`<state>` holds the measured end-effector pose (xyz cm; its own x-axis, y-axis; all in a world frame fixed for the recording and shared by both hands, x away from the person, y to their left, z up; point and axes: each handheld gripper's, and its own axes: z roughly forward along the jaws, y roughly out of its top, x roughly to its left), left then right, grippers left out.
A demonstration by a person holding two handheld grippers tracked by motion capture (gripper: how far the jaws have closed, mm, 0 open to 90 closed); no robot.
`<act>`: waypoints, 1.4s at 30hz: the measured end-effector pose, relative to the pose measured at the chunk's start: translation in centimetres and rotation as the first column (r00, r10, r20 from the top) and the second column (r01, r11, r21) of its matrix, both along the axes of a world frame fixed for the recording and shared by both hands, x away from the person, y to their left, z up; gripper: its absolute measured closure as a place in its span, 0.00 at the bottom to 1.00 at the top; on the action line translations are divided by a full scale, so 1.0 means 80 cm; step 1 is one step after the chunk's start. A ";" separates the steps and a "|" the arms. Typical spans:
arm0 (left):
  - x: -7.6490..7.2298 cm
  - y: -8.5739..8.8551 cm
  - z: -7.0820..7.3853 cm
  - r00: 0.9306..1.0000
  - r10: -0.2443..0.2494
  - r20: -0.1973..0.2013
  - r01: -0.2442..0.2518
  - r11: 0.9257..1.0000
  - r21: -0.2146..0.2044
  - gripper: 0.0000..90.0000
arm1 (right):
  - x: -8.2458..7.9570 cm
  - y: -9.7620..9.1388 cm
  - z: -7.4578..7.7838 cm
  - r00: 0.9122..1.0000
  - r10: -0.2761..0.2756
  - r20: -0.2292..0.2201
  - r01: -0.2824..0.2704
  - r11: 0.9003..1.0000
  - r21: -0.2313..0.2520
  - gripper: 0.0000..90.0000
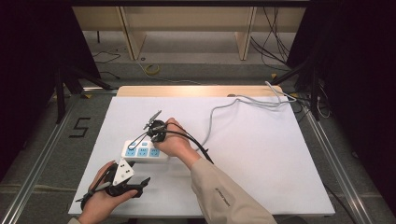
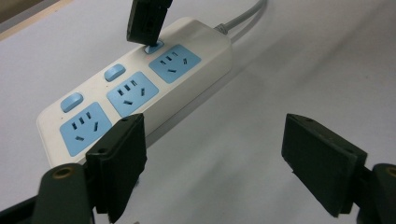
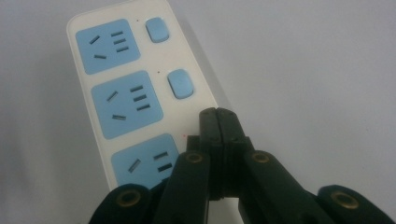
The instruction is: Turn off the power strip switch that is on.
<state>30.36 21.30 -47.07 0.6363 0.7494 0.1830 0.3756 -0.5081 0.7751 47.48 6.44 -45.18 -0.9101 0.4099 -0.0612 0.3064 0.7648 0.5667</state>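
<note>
Right gripper view: jaws closed, tips on power strip (image 3: 140,88) switch.

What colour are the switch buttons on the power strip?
Light blue, on the white power strip; the switch buttons show best in the right gripper view.

power strip (image 2: 205,51): glossy white plastic | table cover (image 1: 261,154): matt white | fingers (image 2: 322,158): matt black
</note>
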 end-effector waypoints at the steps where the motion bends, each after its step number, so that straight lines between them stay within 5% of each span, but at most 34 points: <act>1: 0.000 0.000 0.000 1.000 0.000 0.000 0.000 1.000 0.000 0.24 | 0.000 0.000 0.000 1.000 0.001 0.001 -0.001 1.000 -0.001 1.00; 42: 0.000 -0.001 0.000 1.000 -0.002 -0.003 0.002 1.000 0.001 0.25 | -0.003 0.004 0.000 1.000 -0.015 0.010 0.015 1.000 -0.022 1.00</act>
<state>30.37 21.23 -47.09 0.6382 0.7481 0.1815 0.3771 -0.5093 0.7736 47.22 6.75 -45.20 -0.9031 0.4221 -0.0791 0.3126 0.7723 0.5530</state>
